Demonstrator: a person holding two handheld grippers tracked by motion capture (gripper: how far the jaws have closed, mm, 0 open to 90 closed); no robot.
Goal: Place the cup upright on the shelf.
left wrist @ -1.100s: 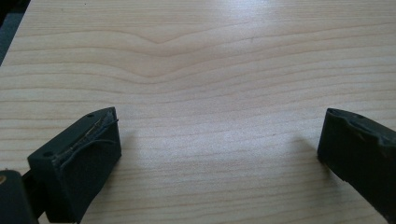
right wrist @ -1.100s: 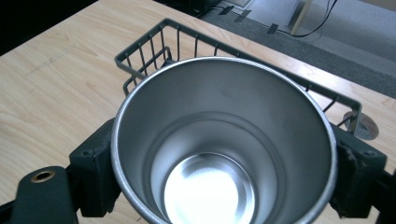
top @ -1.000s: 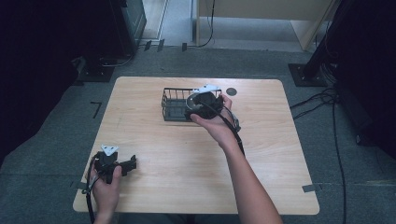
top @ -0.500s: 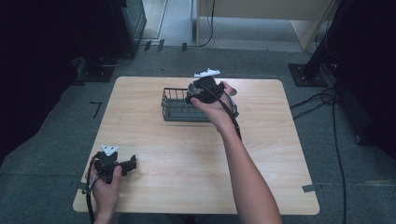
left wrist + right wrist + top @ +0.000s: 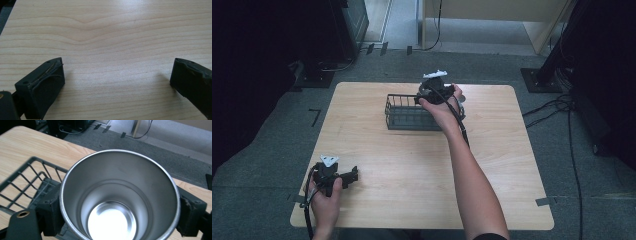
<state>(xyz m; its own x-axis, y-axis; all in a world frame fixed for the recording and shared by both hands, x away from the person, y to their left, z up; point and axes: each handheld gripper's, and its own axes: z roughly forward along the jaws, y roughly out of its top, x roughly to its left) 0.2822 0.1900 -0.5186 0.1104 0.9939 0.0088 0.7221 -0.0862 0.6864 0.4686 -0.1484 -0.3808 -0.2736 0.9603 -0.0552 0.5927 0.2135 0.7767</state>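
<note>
A shiny steel cup (image 5: 120,195), open mouth facing the camera and empty inside, sits between the jaws of my right gripper (image 5: 120,216), which is shut on its sides. In the high view the right gripper (image 5: 434,91) hangs over the far right corner of a black wire basket (image 5: 404,116), and the hand hides the cup. The basket's mesh wall (image 5: 23,178) lies just left of and below the cup. My left gripper (image 5: 343,175) rests near the table's front left corner. Its jaws (image 5: 117,82) stand wide open over bare wood.
The light wooden table (image 5: 492,150) has bare room in the middle and on the right. Beyond its far edge lies grey carpet (image 5: 160,147) with cables and dark stands. Black equipment stands at the far left of the floor.
My right gripper has carried the cup away from me, from the basket's near right side up over its far right corner. The left gripper has stayed put.
</note>
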